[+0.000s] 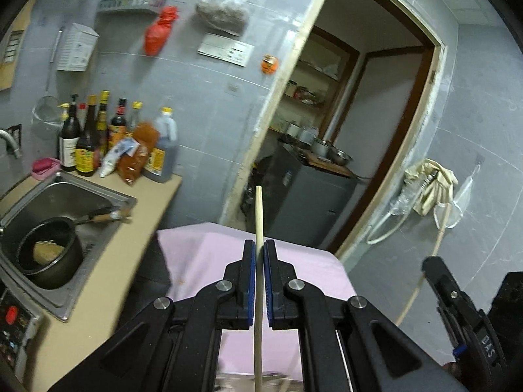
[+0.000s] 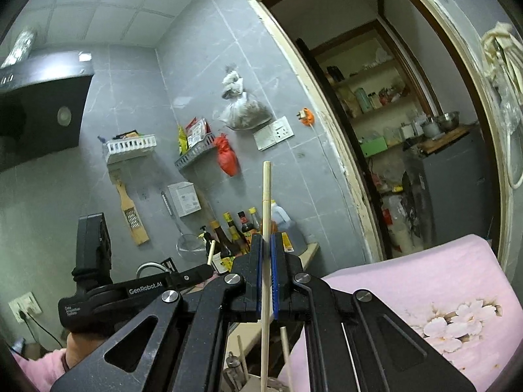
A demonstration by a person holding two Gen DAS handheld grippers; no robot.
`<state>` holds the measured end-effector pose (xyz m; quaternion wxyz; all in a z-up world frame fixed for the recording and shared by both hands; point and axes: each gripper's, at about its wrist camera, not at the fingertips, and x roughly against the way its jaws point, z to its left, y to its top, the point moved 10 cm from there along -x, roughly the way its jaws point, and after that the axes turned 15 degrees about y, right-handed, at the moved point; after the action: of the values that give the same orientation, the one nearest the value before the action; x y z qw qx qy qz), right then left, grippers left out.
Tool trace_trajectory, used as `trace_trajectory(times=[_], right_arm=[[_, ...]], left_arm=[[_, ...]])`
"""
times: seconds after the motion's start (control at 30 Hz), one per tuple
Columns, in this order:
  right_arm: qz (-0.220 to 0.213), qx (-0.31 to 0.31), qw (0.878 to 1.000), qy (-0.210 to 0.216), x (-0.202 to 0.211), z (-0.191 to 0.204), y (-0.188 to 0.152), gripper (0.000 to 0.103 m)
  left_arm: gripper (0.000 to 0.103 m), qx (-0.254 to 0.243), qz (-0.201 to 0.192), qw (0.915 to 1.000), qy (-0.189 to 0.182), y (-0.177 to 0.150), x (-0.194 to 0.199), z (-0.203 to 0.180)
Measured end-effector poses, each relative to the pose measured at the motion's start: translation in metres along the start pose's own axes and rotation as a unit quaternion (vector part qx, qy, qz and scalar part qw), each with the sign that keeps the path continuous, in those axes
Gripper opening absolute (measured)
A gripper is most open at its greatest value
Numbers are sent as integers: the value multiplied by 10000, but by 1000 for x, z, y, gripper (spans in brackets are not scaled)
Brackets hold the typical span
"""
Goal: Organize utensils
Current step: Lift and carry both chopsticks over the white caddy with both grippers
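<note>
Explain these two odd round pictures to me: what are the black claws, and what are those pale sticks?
No robot arm here: a person carries a two-finger gripper in each hand, with a wide-angle camera on each looking along its fingers. One picture comes from the left gripper, the other from the right gripper. Each is shut on one pale wooden chopstick: the left chopstick and the right chopstick, both pointing up. Below lies a pink cloth with printed flowers. To the left are a sink holding a dark pot, and sauce bottles on the counter. More sticks show blurred at the bottom of the right view.
</note>
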<state>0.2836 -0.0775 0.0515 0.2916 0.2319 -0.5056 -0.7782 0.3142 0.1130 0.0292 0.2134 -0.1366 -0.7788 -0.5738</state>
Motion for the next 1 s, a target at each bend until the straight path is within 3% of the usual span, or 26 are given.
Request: trace_trajectory(times=[0.17,0.4,0.67,1.0], right_arm=[[232,91,9994,-251,-7,4,-32,4],[315,139,9976,-600,-6,-4,-62,4],[521,118,9954,-789,-15,-17,-94,4],[857,370,9921,-833,-19,-17,-124,4]], left_arm=[[5,240,-63,9997,-43,-13,-11,29],[5,392,-526,9978,56,-29,-22,54],[5,386,-916,9950,6,-47,-28,51],[5,-8,-1225,9922,214,-75,-23,46]])
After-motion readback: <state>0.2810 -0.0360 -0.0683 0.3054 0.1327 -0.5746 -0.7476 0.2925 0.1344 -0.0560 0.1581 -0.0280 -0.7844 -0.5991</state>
